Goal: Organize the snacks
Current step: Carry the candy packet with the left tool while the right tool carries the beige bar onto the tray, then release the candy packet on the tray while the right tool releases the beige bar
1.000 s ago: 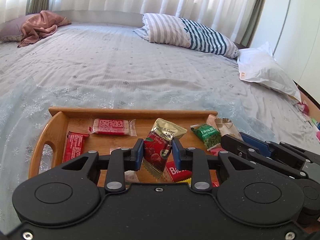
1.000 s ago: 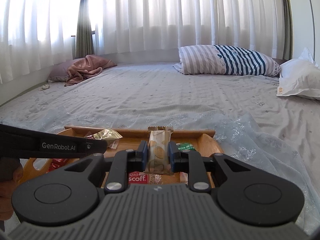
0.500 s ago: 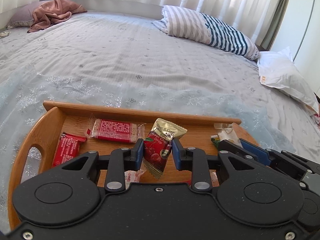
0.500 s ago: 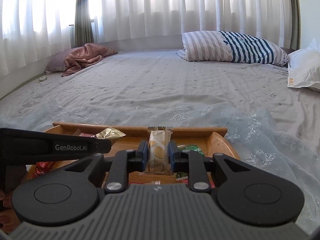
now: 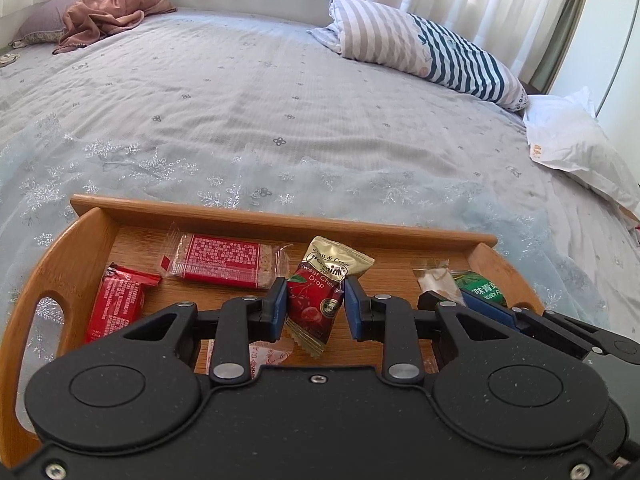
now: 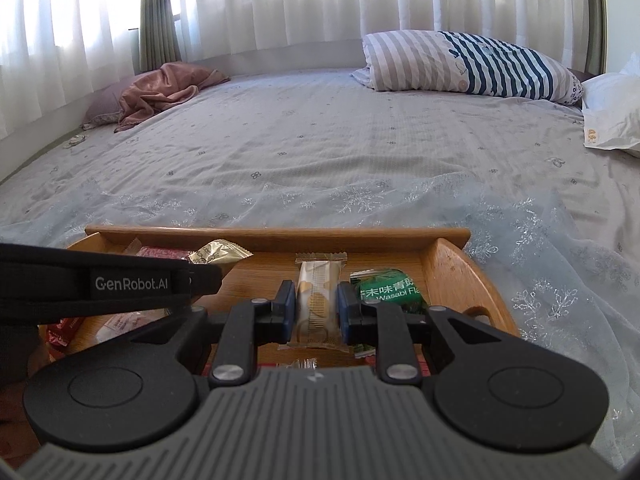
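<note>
A wooden tray with handle cut-outs lies on the bed at its near edge. My left gripper is shut on a red and gold cherry drop packet, held over the tray's middle. My right gripper is shut on a clear-wrapped beige biscuit bar, over the tray's right part. On the tray floor lie a long red bar, a small red packet at the left and a green wasabi packet at the right. The right gripper also shows in the left wrist view.
The tray sits on a sheer blue snowflake cloth over a grey bedspread. A striped pillow and a white pillow lie at the far right, a pink blanket at the far left. White curtains hang behind.
Both grippers have moved forward and down over the tray, each still holding its packet. The tray looks larger and closer in both views.
</note>
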The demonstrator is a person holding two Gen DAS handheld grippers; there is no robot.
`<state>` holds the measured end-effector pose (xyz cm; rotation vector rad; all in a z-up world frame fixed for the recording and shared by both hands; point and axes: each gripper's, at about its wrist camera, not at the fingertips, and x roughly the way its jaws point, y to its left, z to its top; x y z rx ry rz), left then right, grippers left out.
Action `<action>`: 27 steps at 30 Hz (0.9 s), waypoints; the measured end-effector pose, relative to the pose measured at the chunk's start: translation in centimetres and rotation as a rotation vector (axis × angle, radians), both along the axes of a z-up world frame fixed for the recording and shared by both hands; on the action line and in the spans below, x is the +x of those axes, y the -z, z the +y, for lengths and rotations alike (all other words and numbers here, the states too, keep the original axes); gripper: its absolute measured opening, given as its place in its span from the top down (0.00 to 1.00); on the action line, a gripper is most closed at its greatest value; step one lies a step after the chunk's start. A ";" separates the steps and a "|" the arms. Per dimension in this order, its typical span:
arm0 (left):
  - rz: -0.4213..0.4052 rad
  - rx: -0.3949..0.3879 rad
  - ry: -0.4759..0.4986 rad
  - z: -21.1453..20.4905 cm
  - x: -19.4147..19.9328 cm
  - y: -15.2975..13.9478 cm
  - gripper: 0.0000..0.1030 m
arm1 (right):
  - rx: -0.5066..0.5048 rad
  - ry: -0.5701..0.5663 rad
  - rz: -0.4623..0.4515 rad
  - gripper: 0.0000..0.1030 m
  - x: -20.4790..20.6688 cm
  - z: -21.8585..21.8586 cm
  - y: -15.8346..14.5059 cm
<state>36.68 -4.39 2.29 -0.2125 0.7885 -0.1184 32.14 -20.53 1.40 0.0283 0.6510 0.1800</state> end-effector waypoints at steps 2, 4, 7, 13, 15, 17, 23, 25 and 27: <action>0.005 0.000 0.001 -0.1 0.2 0.2 0.73 | -0.011 -0.002 0.003 0.74 0.0 0.2 0.2; 0.008 0.000 0.003 -0.2 0.1 0.4 0.73 | -0.013 -0.004 0.011 0.74 0.1 0.2 0.5; 0.013 -0.001 0.008 -0.4 0.1 0.6 0.73 | -0.015 -0.001 0.020 0.74 0.2 0.2 0.6; 0.012 0.000 0.014 -0.6 0.3 0.9 0.72 | -0.028 -0.003 0.034 0.74 0.3 0.4 0.7; 0.012 0.000 0.017 -0.6 0.3 0.9 0.72 | -0.027 -0.006 0.038 0.74 0.3 0.4 0.7; 0.012 0.001 0.018 -0.7 0.3 0.9 0.72 | -0.024 -0.007 0.043 0.74 0.5 0.3 0.7; 0.013 0.003 0.022 -0.8 0.4 0.9 0.72 | -0.026 -0.009 0.050 0.73 0.5 0.4 0.9; 0.015 0.003 0.024 -0.8 0.4 0.9 0.71 | -0.027 -0.009 0.051 0.73 0.6 0.4 1.0; 0.018 0.003 0.026 -0.8 0.4 0.9 0.69 | -0.026 -0.008 0.051 0.73 0.6 0.4 1.0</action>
